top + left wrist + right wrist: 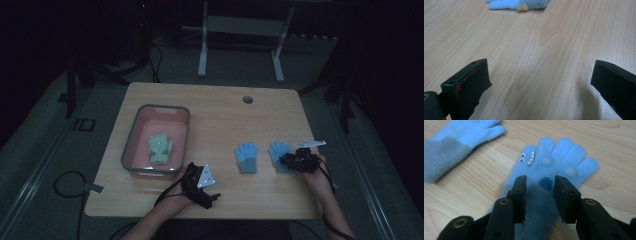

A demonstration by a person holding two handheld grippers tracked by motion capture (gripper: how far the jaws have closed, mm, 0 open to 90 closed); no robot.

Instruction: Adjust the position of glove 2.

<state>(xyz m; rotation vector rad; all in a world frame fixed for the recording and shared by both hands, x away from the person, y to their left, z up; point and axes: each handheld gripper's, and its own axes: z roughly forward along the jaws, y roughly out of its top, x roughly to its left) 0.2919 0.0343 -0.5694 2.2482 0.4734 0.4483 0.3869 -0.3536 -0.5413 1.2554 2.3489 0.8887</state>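
A: The right gripper [539, 187] straddles the right blue glove's [554, 167] cuff on the tabletop [486, 185], jaws apart, not pinching yet.

B: Likely the pickup step. Next it should clamp the cuff and lift. The left gripper [537, 85] idles, unclenched and empty.

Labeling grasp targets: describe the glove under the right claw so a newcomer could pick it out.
On the wooden table, two blue gloves lie side by side right of the pink bin. The target glove is the right one, under the right claw. Unlike the plain glove, it shows googly eyes, a toothy mouth and a dark blue dot.
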